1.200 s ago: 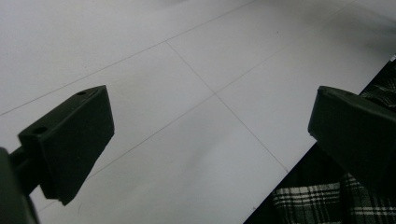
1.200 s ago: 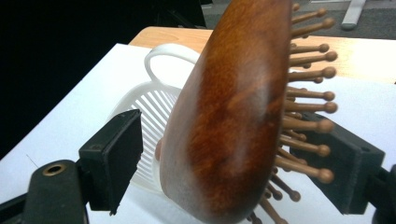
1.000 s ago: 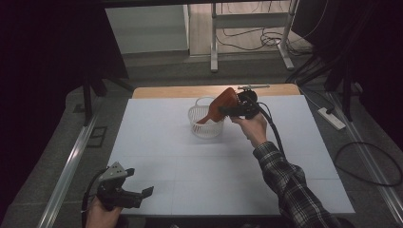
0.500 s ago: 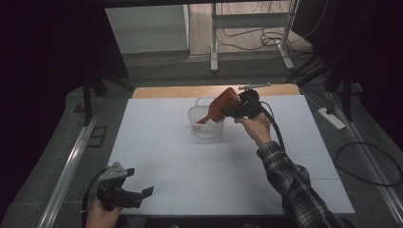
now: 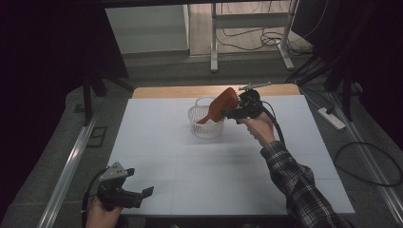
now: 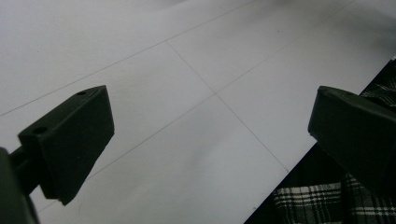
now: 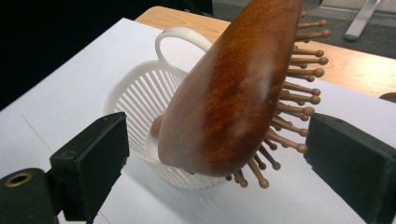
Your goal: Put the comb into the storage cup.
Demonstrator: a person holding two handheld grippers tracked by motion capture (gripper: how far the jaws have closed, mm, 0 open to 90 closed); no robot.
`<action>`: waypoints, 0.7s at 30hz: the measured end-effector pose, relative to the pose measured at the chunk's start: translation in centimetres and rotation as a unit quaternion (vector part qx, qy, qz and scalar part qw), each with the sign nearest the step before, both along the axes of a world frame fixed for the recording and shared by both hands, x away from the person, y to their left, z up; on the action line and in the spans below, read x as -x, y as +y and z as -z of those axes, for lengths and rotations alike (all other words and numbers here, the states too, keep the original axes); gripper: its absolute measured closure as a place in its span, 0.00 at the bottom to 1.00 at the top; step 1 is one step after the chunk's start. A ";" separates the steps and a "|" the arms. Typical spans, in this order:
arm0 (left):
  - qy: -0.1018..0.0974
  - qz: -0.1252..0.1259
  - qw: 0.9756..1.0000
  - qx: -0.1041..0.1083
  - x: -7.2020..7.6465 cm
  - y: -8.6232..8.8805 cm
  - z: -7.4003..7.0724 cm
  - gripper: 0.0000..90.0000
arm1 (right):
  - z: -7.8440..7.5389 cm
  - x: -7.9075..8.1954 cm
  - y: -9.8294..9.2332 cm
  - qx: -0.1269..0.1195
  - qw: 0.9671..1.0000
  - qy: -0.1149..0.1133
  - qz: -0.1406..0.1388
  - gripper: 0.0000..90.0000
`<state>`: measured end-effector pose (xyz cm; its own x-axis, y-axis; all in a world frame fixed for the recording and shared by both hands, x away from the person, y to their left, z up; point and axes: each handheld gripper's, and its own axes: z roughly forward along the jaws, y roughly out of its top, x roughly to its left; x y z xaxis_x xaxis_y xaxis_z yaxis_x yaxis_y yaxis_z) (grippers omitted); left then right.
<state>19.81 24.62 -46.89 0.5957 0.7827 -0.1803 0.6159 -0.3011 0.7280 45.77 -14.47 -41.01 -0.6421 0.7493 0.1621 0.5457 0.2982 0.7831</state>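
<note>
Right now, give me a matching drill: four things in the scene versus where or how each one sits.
1. brown wooden hairbrush
2. white slatted plastic basket
3. left claw
4. right claw

a. open, at the table's near edge
b. on the white table, far middle
c. leaning in the basket, head out over the rim
d. open, jaws either side of the brush head

Pairs: 1-c, 2-b, 3-a, 4-d

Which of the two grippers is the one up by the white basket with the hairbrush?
The right gripper, at the basket, with the wooden hairbrush between its jaws, which have just been opening. The left gripper hangs over bare table near the front edge.
</note>
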 end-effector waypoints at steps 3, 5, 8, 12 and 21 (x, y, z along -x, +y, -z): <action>0.000 0.001 1.000 0.000 0.0 0.0 0.0 0.01 | -0.1 0.2 0.0 0.009 1.000 -0.004 -0.005 0.05; 0.000 0.000 1.000 0.000 0.0 0.0 0.0 0.01 | -0.2 0.3 0.0 0.016 1.000 -0.009 -0.009 0.05; 0.000 0.000 1.000 0.000 0.0 0.0 0.0 0.01 | -0.5 0.5 -0.1 0.021 1.000 -0.013 -0.015 0.04; 0.001 0.000 1.000 0.000 0.0 0.0 0.0 0.01 | -0.8 0.9 -0.2 0.029 0.999 -0.016 -0.019 0.02; 0.001 0.000 1.000 0.000 0.0 0.0 0.0 0.01 | -1.0 1.7 -0.2 0.053 0.998 -0.030 -0.025 0.00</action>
